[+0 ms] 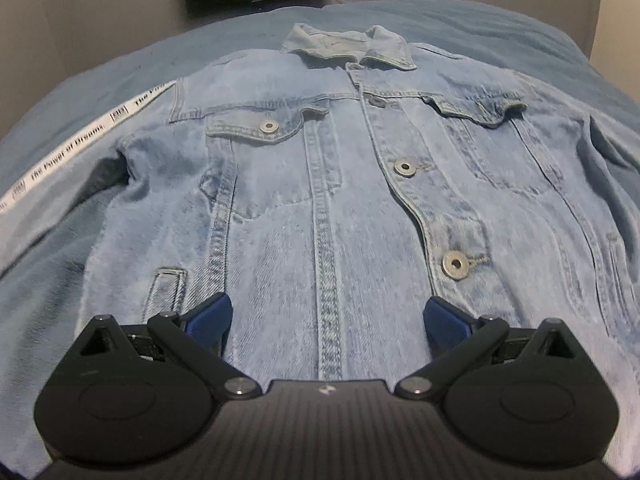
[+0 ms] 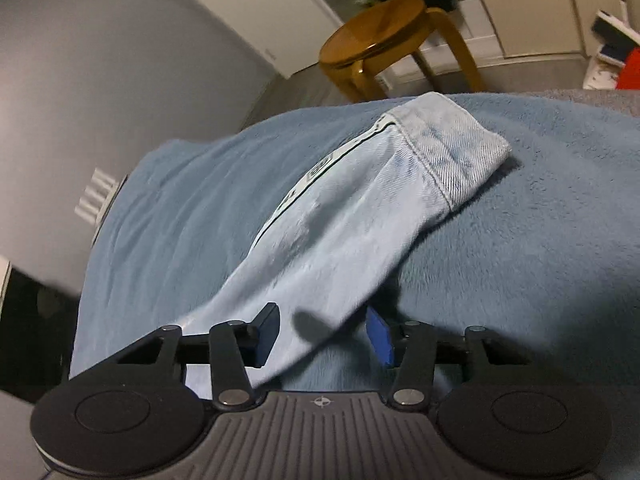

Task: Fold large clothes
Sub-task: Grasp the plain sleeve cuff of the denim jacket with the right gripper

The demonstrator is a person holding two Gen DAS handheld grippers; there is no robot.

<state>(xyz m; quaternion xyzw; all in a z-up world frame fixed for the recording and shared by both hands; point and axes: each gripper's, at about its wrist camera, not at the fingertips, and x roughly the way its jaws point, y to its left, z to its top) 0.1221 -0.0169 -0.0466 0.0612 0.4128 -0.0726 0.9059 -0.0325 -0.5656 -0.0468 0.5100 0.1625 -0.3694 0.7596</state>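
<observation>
Both tongs are in view, each from its own wrist camera. Left gripper (image 1: 327, 320): black linkage arms, blue pads, jaws spread wide. Nothing lies between the pads; they hang over the lower front of the light blue denim jacket (image 1: 320, 184), and contact with the cloth cannot be confirmed.

Right gripper (image 2: 324, 334): same build, jaws partly open. The jacket's pale denim sleeve (image 2: 360, 216) passes between the blue pads. The left pad sits at the sleeve's edge; the right pad stands just beside the cloth with a dark gap, so no firm pinch is visible.

Jacket position: spread front-up on a blue fleece blanket (image 1: 500, 28) covering a bed. Collar (image 1: 352, 46) lies at the far end, placket closed, three round metal buttons (image 1: 405, 168) showing down the centre, a flap pocket on each chest panel. One sleeve extends to the left of the left-wrist view, bearing a white printed tape stripe (image 1: 100, 128).

In the right-wrist view the sleeve runs diagonally up and away, its stitched cuff (image 2: 460, 152) resting on the blanket, the same tape stripe along one edge.

Surroundings: round wooden stool (image 2: 384, 32) on the floor beyond the bed; white cabinets behind it.
</observation>
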